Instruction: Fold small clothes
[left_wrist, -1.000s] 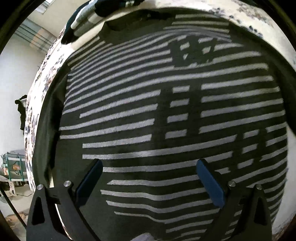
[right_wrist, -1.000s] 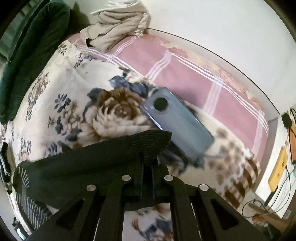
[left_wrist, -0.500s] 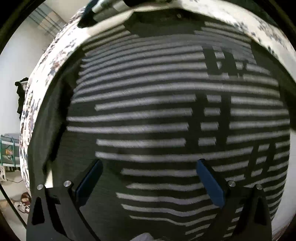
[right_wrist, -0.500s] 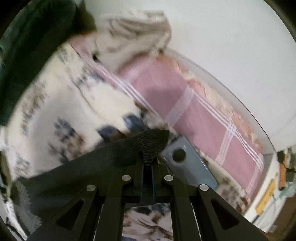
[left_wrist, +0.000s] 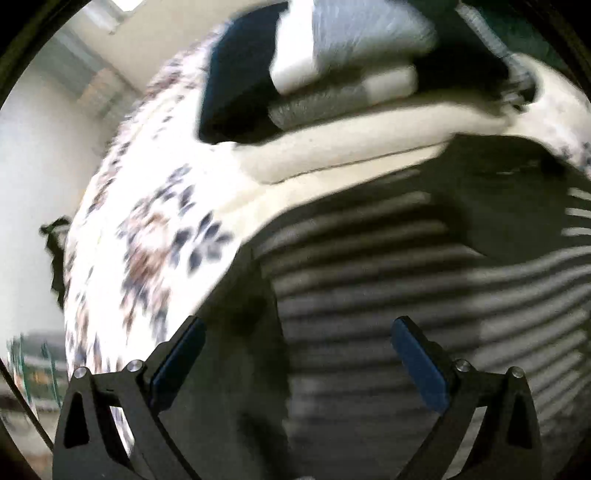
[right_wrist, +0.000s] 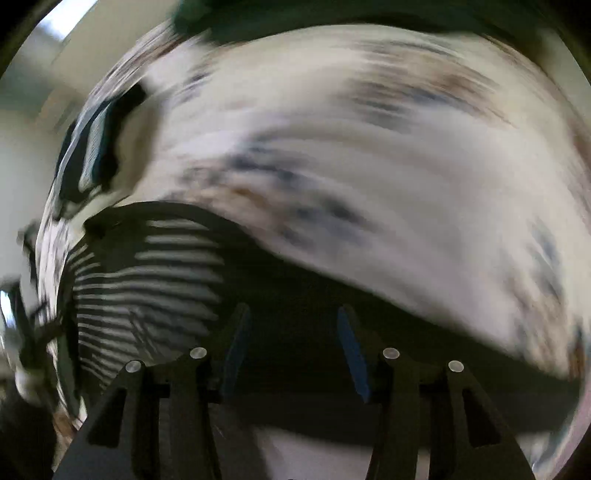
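Striped top (left_wrist: 424, 295): dark with pale stripes, it lies flat on the flowery bed cover (left_wrist: 147, 229).
Folded flap (left_wrist: 509, 192): a plain dark part lies over the stripes near the top's far edge.
Pile of clothes (left_wrist: 332, 74): folded dark, white and cream things sit on the bed just past the top.
Left gripper (left_wrist: 295, 339): jaws wide apart above the top, nothing between them.
Right gripper (right_wrist: 291, 332): jaws are opening, only dark cloth (right_wrist: 295, 295) below them, pads not pressing it.
Pictures: both are blurry.
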